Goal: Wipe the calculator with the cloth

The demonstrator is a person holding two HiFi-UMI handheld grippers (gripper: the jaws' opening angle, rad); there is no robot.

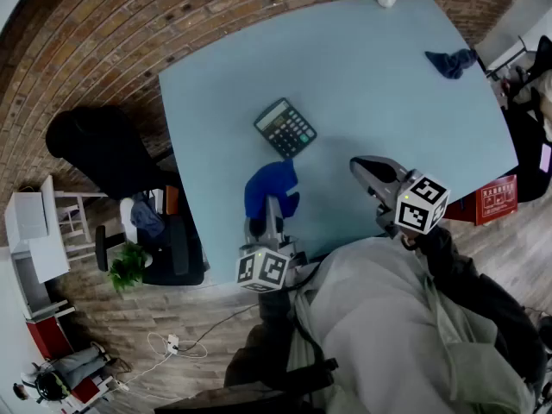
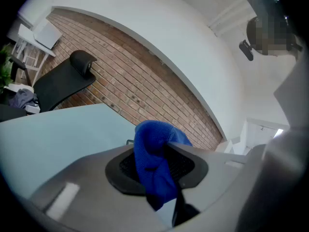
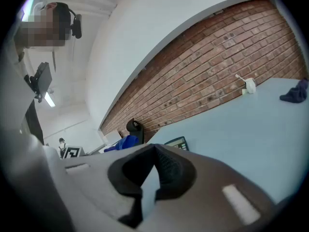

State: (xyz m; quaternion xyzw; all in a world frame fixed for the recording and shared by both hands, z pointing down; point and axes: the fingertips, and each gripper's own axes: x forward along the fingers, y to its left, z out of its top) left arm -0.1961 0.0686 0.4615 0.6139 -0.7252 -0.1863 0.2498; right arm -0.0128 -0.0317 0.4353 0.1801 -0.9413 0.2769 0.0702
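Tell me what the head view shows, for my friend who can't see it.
The left gripper holds a blue cloth close to a black calculator on a pale blue table. The right gripper is shut and empty. A darker cloth lies near the far corner.

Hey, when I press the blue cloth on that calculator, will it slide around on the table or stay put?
It'll likely slide: the calculator looks flat and light, lying free on the smooth table. It seems stiff, so it shouldn't bend. The cloth droops limp from the left tongs, so it'll probably drag more than push.
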